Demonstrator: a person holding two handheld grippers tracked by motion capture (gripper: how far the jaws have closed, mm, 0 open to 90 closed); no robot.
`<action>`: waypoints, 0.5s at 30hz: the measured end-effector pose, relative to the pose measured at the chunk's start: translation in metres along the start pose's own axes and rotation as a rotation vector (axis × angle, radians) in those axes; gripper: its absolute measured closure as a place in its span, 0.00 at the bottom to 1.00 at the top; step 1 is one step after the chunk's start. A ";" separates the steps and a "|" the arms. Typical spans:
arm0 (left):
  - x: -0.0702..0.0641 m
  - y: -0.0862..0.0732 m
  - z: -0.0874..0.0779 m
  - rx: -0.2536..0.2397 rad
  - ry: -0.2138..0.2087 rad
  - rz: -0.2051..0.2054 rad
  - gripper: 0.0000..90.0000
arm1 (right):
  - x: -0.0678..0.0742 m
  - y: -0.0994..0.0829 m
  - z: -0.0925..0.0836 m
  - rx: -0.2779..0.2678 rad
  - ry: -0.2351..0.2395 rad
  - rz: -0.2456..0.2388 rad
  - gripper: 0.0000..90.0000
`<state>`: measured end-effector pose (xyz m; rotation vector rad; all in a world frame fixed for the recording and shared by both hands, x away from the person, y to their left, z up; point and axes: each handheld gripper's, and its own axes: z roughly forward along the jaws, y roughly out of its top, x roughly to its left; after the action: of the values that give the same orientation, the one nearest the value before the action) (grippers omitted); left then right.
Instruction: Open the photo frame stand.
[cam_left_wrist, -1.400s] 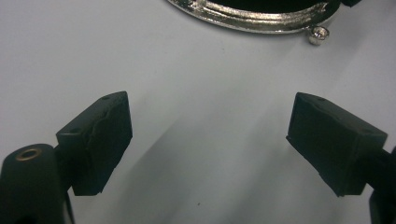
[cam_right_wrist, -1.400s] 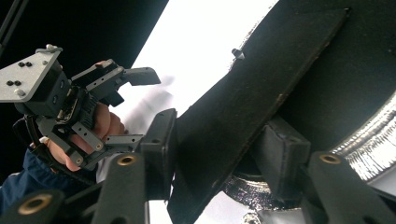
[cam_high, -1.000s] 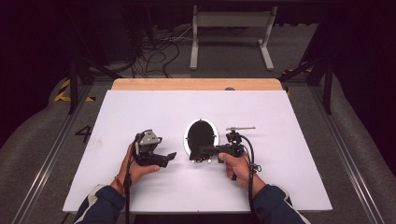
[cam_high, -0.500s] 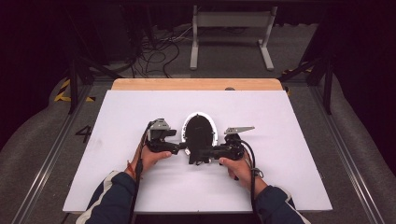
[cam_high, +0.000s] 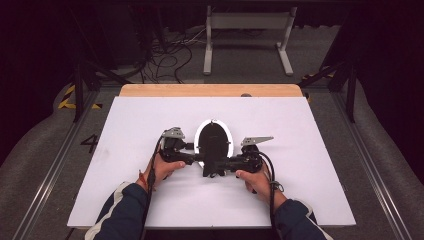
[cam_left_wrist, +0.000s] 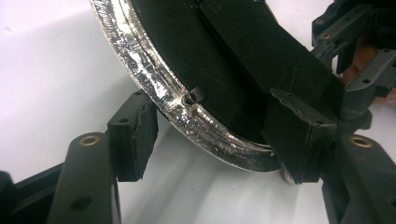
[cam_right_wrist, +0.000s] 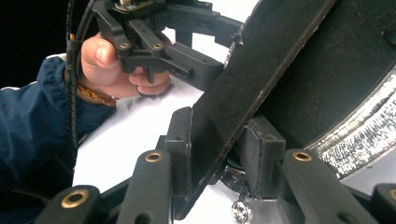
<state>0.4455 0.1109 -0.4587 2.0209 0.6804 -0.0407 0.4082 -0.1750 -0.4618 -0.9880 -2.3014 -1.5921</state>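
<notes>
Hands (cam_high: 162, 167) level, flanking dark oval object (cam_high: 213, 145)

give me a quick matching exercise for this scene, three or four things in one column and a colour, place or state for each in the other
Things:
1. left gripper
2. right gripper
3. oval object
4. wooden strip

Descriptions:
a. at the table's far edge
b. black with a silvery rim
c. jaws astride the rim, one pad not touching
d. clamped on the black strap

Pairs: 1-c, 2-d, 3-b, 4-a
</notes>
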 end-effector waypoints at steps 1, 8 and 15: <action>0.001 0.000 -0.002 -0.009 -0.004 0.009 0.42 | 0.001 0.000 0.000 0.004 -0.004 -0.005 0.74; -0.005 0.001 -0.013 -0.054 -0.023 0.033 0.52 | 0.000 -0.002 -0.003 0.019 -0.009 -0.007 0.76; -0.012 0.000 -0.015 -0.069 -0.073 0.077 0.61 | 0.003 -0.004 -0.004 0.026 -0.016 -0.030 0.83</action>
<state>0.4318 0.1177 -0.4466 1.9677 0.5508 -0.0450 0.4024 -0.1783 -0.4613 -0.9683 -2.3521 -1.5668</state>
